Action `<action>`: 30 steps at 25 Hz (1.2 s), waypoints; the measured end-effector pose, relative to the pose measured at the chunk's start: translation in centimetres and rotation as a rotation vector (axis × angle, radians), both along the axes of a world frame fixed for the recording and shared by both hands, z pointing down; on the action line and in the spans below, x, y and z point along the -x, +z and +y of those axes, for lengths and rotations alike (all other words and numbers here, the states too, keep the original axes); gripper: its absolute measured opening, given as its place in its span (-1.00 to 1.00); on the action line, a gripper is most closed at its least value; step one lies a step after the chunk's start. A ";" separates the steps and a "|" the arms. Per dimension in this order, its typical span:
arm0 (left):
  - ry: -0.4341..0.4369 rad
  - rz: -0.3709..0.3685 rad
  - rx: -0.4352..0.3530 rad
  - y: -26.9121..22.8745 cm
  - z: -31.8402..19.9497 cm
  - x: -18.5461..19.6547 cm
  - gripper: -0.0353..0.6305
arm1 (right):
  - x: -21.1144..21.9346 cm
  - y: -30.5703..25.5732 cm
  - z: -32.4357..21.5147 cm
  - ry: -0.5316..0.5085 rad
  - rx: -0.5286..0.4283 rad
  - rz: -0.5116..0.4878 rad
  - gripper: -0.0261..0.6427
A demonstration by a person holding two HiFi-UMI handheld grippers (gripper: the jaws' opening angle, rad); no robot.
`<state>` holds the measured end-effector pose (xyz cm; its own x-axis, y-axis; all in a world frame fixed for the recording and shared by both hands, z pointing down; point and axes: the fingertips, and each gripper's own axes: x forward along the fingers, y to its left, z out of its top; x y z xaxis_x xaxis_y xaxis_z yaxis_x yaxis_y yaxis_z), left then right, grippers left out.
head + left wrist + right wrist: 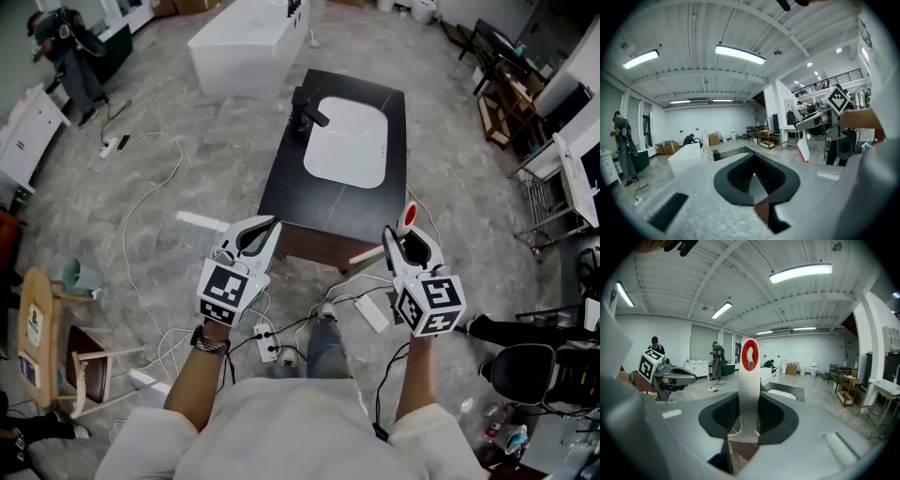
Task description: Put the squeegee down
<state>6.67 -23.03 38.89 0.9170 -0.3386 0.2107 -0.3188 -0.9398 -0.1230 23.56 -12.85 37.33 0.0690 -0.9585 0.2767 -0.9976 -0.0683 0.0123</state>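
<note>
While my right gripper [405, 242] clamps its handle, the squeegee [749, 385] stands upright in mid-air, red loop on top.
Not yet set down; the black counter [286, 183] ahead looks the likely resting place. My left gripper [257, 234] is closed, empty, kept aside.

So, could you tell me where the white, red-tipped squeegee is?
The squeegee is at the head view's right, clamped in the right hand-held gripper, near the black sink counter.

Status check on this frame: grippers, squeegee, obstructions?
Left gripper shut, empty. Right gripper shut on squeegee, not yet down. Black sink counter ahead, nothing blocking it.
</note>
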 end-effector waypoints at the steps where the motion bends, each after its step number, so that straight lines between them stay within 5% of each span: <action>1: -0.012 -0.008 0.013 0.4 -0.7 -0.5 -0.89 | -0.5 0.5 -0.9 -0.013 0.012 -0.006 -0.60; 16: -0.169 -0.086 0.119 5.9 -9.1 -8.7 -0.89 | -9.4 13.9 -15.0 -0.208 0.252 -0.058 -0.60; 30: -0.304 -0.135 0.200 11.0 -12.1 -8.9 -0.89 | -8.8 24.8 -21.6 -0.401 0.449 -0.062 -0.60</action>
<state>15.60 -35.09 49.87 0.7407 -0.5310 0.4116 -0.5800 -0.8146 -0.0069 32.38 -34.46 62.14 -0.3028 -0.6949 0.6523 -0.9442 0.3116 -0.1064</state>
